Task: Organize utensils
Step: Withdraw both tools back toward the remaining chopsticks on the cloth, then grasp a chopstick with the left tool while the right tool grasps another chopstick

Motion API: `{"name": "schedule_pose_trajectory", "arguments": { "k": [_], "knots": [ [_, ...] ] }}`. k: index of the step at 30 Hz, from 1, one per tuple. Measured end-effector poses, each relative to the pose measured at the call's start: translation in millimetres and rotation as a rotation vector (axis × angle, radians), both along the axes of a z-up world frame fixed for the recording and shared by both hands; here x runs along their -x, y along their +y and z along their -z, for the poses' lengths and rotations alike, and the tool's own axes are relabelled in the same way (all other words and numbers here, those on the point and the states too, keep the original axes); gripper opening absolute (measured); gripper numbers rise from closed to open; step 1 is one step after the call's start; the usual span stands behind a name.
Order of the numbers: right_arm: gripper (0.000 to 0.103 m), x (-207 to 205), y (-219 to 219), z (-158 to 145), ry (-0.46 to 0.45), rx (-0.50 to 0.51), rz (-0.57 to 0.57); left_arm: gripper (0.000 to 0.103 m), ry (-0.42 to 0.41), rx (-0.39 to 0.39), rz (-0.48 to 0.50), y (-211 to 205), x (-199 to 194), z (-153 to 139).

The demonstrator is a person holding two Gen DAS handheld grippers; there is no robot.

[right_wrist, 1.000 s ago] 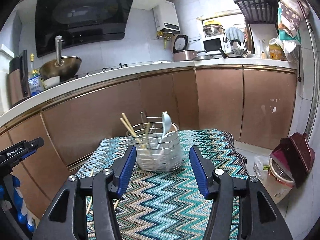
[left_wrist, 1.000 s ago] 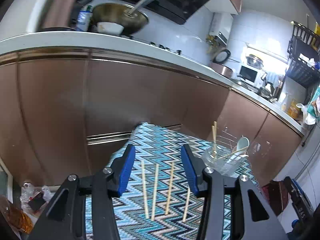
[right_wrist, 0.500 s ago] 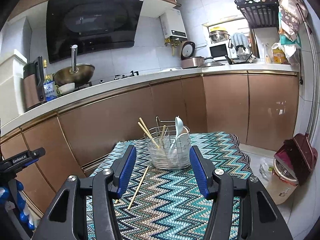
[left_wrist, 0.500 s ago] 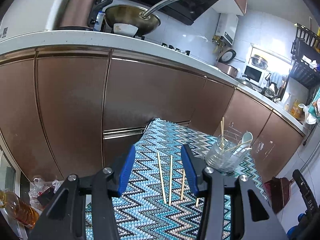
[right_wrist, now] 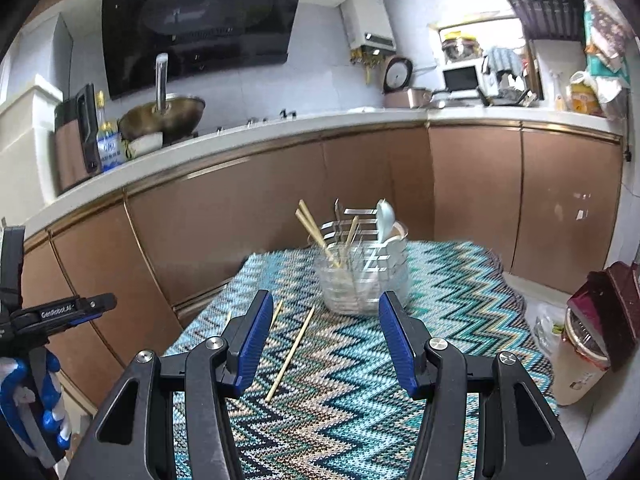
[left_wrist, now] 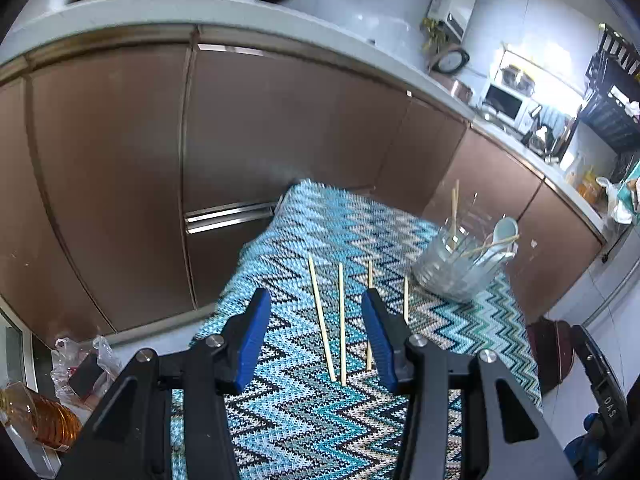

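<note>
On cloth (left_wrist: 304, 420), chopsticks (left_wrist: 341, 322) pointing away

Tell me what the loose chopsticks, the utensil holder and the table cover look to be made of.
Loose chopsticks: pale, matte tan sticks, probably bamboo or wood. Utensil holder: shiny silver wire basket, likely steel, apparently with a clear liner inside. Table cover: soft knitted or woven fabric in a zigzag pattern, draping over the edge.
</note>
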State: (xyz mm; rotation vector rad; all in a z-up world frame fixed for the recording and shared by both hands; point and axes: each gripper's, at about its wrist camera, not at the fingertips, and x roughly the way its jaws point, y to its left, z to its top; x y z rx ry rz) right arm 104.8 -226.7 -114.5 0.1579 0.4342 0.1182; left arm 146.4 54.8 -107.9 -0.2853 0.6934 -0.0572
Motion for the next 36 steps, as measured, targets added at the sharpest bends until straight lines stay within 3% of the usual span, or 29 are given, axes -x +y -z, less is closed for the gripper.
{"name": "schedule_pose_trajectory", "arguments": {
  "k": [9, 14, 26, 36],
  "knots": [
    [0.032, -76.3, 36.9, 44.1, 0.229, 0.052, -0.120, 0.044, 0.182, 0.023, 0.056, 10.1, -68.4, 53.2],
    [0.029, -137.1, 69.1, 75.1, 0.369, 0.142, -0.180, 0.044, 0.249, 0.024, 0.089, 14.7, -107.5, 71.8],
    [0.025, -235.0, 107.0, 118.8, 0.522, 0.295, -0.169, 0.034, 0.472, 0.063, 0.189, 0.9, -200.4, 119.0],
    [0.021, -255.4, 103.3, 145.7, 0.600, 0.268, -0.159, 0.023, 0.577, 0.068, 0.213, -11.2, -228.6, 135.9]
  ]
}}
